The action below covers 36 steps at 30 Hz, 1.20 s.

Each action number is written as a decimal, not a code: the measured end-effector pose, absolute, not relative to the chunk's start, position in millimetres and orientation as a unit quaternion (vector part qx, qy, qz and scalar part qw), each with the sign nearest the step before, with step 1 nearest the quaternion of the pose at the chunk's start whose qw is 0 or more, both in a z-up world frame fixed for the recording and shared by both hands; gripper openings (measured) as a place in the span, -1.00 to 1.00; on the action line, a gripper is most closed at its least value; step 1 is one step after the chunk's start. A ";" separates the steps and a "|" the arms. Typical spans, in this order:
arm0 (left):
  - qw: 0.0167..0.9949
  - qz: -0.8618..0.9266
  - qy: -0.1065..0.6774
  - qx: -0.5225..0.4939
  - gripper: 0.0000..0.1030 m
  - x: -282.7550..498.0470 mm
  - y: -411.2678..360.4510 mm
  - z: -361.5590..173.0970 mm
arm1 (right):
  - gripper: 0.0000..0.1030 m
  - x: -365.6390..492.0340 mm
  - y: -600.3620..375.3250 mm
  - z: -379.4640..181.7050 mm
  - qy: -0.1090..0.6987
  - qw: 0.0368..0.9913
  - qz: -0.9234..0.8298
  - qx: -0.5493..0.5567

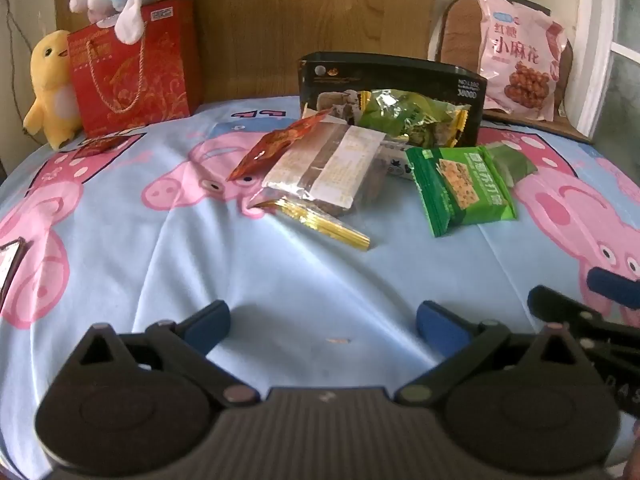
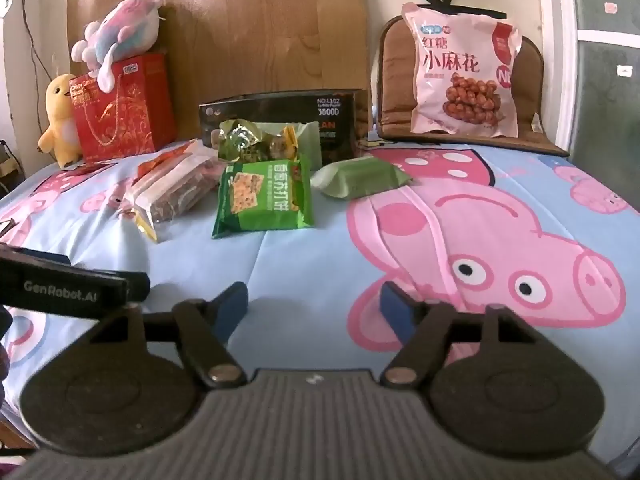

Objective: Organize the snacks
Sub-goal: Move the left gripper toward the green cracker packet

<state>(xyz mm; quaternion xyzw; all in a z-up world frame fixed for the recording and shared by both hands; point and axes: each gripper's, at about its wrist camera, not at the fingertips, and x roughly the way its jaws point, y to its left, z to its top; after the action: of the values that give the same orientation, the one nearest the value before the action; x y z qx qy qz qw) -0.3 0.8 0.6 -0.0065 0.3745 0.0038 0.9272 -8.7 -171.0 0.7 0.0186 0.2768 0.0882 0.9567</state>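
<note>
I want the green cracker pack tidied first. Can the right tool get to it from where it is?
Probably yes. The right tool is open and empty, and only bare bedsheet lies between it and the green cracker pack, whose near edge faces it with nothing on top.

Home bedroom, cartoon-pig bedsheet (image 2: 304,264), plush toys (image 2: 60,120), wooden headboard (image 2: 260,32), red gift bag (image 2: 124,108)

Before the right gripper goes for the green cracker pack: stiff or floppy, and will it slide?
The green cracker pack lies flat and holds a squared, boxy shape, so it is probably fairly stiff, with crackers inside that could break under a hard squeeze. Its glossy film on the smooth bedsheet suggests it may skid when nudged. It looks light for its size.
</note>
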 end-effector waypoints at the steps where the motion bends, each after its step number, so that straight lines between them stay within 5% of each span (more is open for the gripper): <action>1: 0.927 0.008 0.374 -0.010 1.00 -0.6 2.0 1.3 | 0.44 -7.7 -171.0 1.4 0.278 0.956 0.090 0.018; 36: 0.922 0.068 0.382 -0.021 0.99 5.7 19.3 3.5 | 0.38 9.3 -160.2 10.2 0.321 0.934 0.141 0.069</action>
<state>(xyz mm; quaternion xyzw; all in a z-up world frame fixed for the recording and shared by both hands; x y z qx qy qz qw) 5.7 19.3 3.5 -0.0206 0.3815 0.0685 0.9216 9.3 -160.2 10.2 0.0693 0.3211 0.1406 0.9340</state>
